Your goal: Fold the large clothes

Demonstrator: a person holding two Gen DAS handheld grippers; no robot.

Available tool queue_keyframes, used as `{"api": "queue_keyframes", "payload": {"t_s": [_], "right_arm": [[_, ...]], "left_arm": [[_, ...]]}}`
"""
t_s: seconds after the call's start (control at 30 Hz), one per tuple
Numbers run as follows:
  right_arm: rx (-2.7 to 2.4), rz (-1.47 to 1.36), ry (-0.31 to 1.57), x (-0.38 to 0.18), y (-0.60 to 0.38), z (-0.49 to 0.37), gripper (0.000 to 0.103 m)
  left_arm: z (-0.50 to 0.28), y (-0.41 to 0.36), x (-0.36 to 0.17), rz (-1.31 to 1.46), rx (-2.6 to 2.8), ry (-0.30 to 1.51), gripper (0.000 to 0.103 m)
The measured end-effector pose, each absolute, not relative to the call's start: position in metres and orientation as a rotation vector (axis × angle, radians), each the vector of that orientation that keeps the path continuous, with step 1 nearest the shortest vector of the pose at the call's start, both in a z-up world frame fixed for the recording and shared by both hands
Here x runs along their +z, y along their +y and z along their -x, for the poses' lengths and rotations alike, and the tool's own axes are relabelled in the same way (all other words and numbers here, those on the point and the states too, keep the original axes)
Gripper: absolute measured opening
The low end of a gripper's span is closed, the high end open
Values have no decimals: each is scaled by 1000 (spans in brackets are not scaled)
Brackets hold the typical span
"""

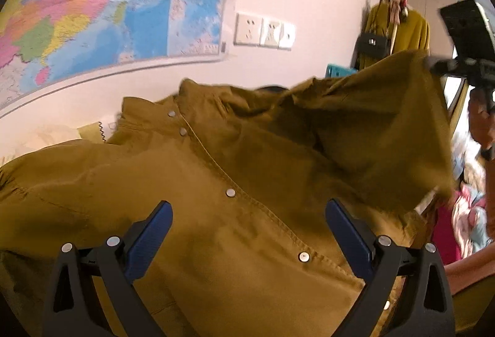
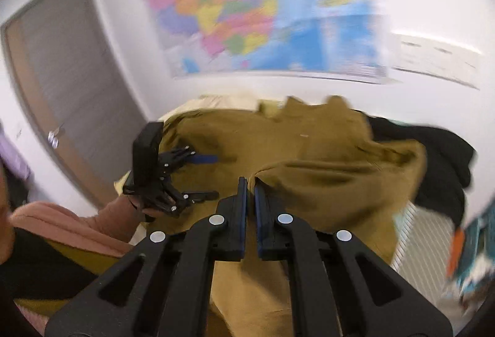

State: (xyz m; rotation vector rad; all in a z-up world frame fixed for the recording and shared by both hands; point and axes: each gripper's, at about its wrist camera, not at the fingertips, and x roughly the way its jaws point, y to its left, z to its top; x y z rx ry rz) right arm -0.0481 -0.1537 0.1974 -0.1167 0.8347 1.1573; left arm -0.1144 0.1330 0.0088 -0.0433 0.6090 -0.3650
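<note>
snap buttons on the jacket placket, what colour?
Silvery metal snap buttons on the olive-mustard jacket. Clearest in the left wrist view.

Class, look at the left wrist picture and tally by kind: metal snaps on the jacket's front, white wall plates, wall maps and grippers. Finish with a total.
Metal snaps on the olive jacket: 4
White wall plates: 3
Wall map: 1
Grippers: 2, the left gripper and the right gripper
Total: 10
</note>
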Motion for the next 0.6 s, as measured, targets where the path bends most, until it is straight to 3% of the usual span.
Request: {"api": "queue_keyframes", "payload": {"t_s": [0.3, 0.33, 0.4, 0.43, 0.53, 0.6], "right_arm": [[1291, 72, 1133, 78, -36, 9, 13], [1286, 65, 1151, 71, -32, 6, 16], [1306, 68, 1193, 66, -31, 5, 46], [1308, 95, 1170, 74, -36, 6, 53], [1282, 183, 1034, 114, -59, 7, 56], [1202, 195, 915, 151, -87, -10, 67]], "left_arm": [[144, 178, 12, 110, -271, 615, 96], [146, 179, 11, 118, -273, 627, 96], [144, 173, 6, 116, -300, 660, 96], [143, 165, 4, 99, -315, 672, 96], [139, 143, 1, 64, -363, 688, 96], [130, 123, -1, 70, -427, 706, 96]]}}
